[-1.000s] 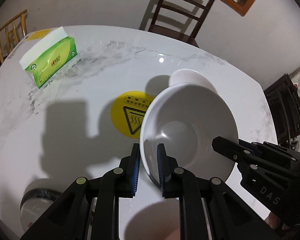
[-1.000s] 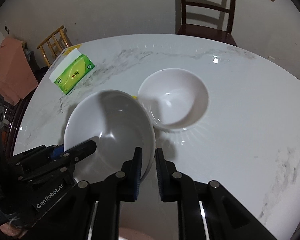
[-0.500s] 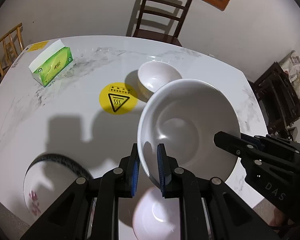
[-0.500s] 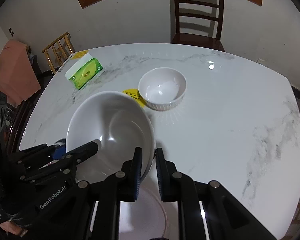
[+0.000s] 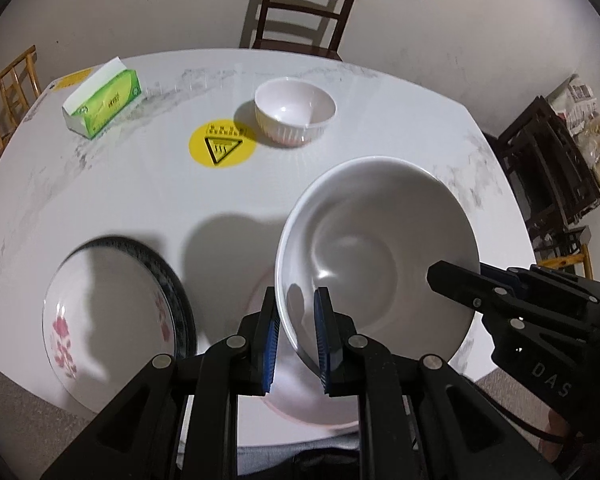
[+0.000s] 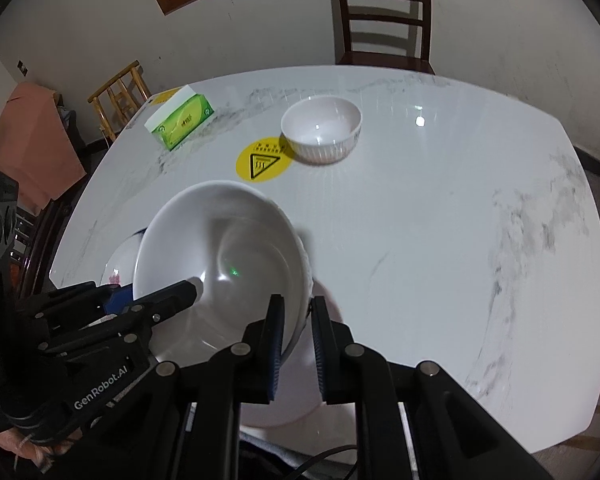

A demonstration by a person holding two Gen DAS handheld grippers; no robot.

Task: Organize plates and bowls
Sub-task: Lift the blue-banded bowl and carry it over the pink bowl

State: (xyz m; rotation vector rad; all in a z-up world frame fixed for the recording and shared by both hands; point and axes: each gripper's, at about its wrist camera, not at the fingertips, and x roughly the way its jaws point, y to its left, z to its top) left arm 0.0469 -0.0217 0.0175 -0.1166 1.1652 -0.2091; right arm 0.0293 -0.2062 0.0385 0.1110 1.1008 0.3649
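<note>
Both claws are gripping one large white bowl by its rim and carrying it clear of the marble desk. The left claw is pinching the near-left edge, one pad inside the wall and one outside, while the right claw is clamping the opposite side in the same way. Two grips are likely being used because the bowl is wide and deep and would tip from a single pinch on the rim.

The bowl is hanging above a plain pale plate at the near edge of the desk, probably the place where it is meant to be set down. Just beside that plate, to the left, a plate with a dark rim and pink flowers is lying flat. Farther back a smaller ribbed white bowl is standing next to a round yellow warning sticker, well apart from the claws. A green tissue box is sitting near the far-left corner. Nothing is blocking the way down to the pale plate; the flowered plate's rim is the nearest thing to avoid.
</note>
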